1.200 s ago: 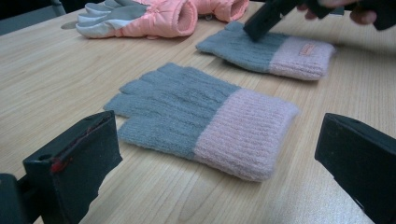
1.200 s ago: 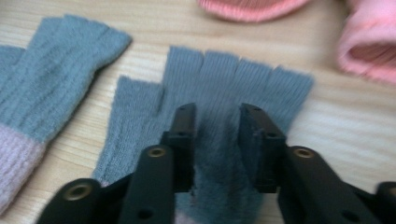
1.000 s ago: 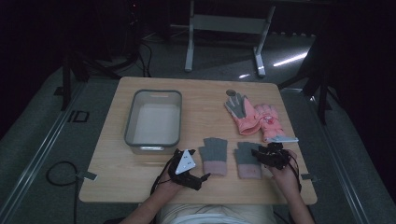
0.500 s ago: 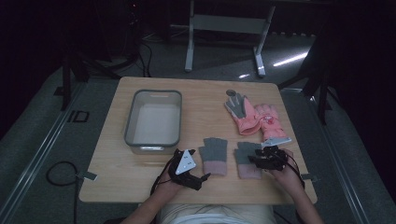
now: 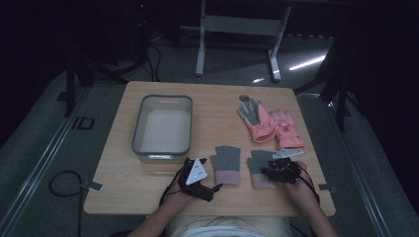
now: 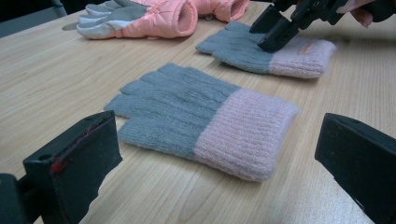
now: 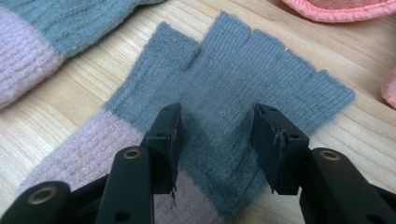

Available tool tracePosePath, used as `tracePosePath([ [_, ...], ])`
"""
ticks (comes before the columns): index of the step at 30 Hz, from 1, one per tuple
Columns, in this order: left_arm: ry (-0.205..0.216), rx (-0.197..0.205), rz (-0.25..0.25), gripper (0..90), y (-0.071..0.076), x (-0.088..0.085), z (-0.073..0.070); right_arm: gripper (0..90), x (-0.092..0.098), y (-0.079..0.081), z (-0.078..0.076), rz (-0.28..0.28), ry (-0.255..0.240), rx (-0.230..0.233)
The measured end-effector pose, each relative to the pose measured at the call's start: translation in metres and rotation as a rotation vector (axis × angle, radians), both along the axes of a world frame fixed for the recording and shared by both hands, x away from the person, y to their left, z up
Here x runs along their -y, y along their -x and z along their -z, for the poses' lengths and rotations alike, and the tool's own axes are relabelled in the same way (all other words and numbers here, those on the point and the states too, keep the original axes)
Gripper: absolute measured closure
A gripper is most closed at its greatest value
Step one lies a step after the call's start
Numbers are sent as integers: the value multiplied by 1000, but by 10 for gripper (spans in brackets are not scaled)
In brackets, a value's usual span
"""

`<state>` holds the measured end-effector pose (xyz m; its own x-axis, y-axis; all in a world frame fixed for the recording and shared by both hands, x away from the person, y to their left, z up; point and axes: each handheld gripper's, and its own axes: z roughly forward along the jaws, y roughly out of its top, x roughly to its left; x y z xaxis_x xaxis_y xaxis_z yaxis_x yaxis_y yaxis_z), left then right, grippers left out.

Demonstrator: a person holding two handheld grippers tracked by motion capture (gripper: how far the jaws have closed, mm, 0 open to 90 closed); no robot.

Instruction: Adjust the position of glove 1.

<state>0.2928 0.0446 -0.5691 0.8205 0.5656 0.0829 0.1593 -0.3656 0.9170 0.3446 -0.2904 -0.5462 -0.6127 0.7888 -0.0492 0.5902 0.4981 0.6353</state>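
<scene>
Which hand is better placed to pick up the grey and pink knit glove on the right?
The right. The right gripper already sits on that glove, jaws part open astride its grey knit. The left gripper rests wide open beside the other knit glove, farther off.

A wooden table (image 5: 148,197) stands on a grey carpeted floor (image 5: 44,148) in a dark room. Beyond its far edge, a pale metal stand (image 5: 237,29) rests on two legs, with a bright streak of light (image 5: 306,63) on the floor beside it. Dark tripod legs (image 5: 74,84) flank the table at left and right. A black cable (image 5: 62,182) loops on the floor at left.
</scene>
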Motion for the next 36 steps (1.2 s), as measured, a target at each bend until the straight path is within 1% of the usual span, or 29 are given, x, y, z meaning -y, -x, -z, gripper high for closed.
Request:
tracePosePath([
  [3, -1, -4, -1, 0, 0, 0, 0, 545, -1, 1, 0, 10, -1, -1],
  [7, -2, -1, 0, 0, 0, 0, 0, 592, -2, 1, 0, 26, -3, -3],
  [8, -3, 0, 1, 0, 0, 0, 0, 634, -2, 1, 0, 33, -4, -3],
  [10, -2, 0, 1, 0, 0, 0, 0, 663, -3, 1, -1, 49, -5, -4],
  [12, -1, -1, 0, 0, 0, 0, 0, 744, -4, 1, -2, 48, 9, -2],
  [14, 1, -3, -1, 0, 0, 0, 0, 789, -5, 0, -3, 60, 11, -14],
  [17, 1, -4, 0, 0, 0, 0, 0, 819, -6, -1, -4, 77, 6, -25],
  [18, 1, -3, 0, 0, 0, 0, 0, 828, -5, -1, -6, 86, -4, -31],
  [21, 2, -4, 0, 0, 0, -1, 0, 845, -5, 0, -12, 100, -17, -15],
  [22, 2, -4, 0, 0, 0, -1, 0, 845, -5, 0, -12, 100, -17, -15],
  [23, 2, -4, 0, 0, 0, -1, 0, 846, -5, 0, -16, 98, -23, -6],
  [24, 4, -5, 0, 0, -1, 0, 0, 849, -5, 0, -24, 95, -37, 2],
  [25, 5, -5, 0, 0, -1, -1, 0, 850, -6, 0, -28, 92, -47, 6],
  [30, 3, -4, -3, 0, 0, 0, 0, 850, -12, -2, -55, 75, -120, 33],
  [31, -2, -3, -6, 0, 0, 0, 0, 850, -16, -3, -61, 67, -134, 41],
  [33, -6, 3, -8, 0, 1, 0, 0, 850, -25, -5, -70, 47, -142, 60],
  [36, -3, 14, -6, 0, 2, 0, 0, 850, -41, -9, -78, 20, -166, 72],
])
